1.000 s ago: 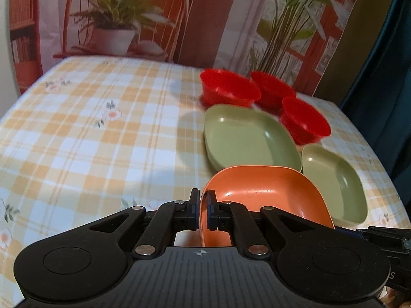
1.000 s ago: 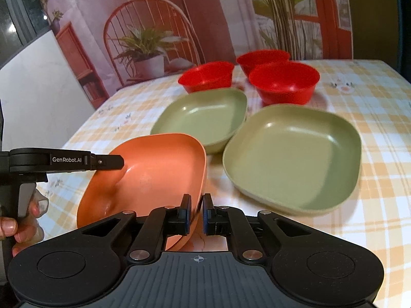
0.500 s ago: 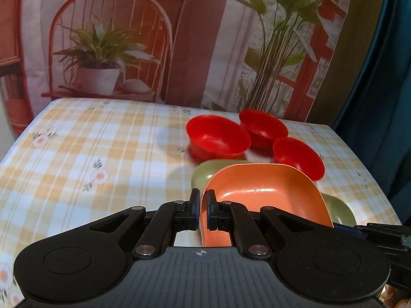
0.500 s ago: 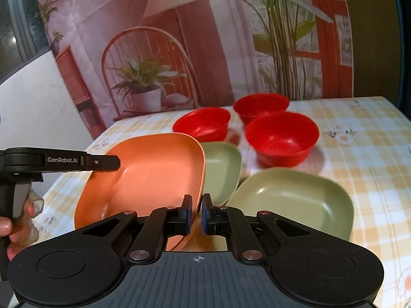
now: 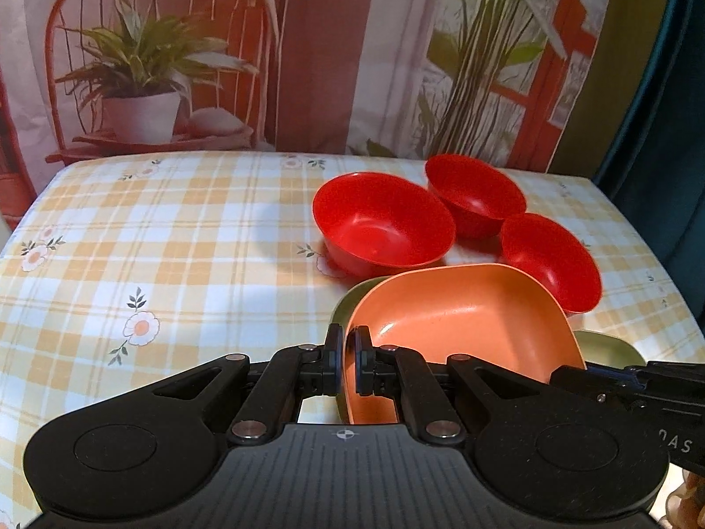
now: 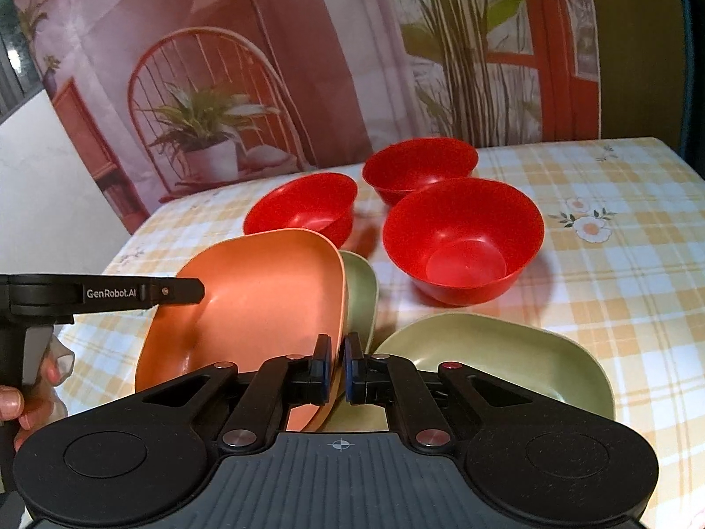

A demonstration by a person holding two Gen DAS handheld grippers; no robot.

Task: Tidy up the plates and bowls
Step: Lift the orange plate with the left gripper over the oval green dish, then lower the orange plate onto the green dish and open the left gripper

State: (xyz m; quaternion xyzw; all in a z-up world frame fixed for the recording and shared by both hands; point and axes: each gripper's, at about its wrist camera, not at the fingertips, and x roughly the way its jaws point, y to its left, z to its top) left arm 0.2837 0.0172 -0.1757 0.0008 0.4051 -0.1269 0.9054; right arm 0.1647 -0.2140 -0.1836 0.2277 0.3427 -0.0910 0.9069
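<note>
Both grippers are clamped on the orange plate (image 6: 246, 308): the left gripper (image 5: 348, 363) on its left rim, the right gripper (image 6: 337, 368) on its right rim. The plate hangs tilted directly above a green plate (image 6: 363, 295) on the table (image 5: 176, 238), so both hands are equally near. The second green plate (image 6: 498, 361) and three red bowls (image 6: 462, 238) appear empty

three red bowls (image 6: 462, 238) (image 6: 304, 207) (image 6: 421, 167), two green plates (image 6: 506, 352) (image 6: 363, 295) and one orange plate (image 6: 260, 304) are seen above a checked tabletop (image 5: 154, 242), with two handheld grippers (image 5: 348, 361) (image 6: 337, 368) in frame.
</note>
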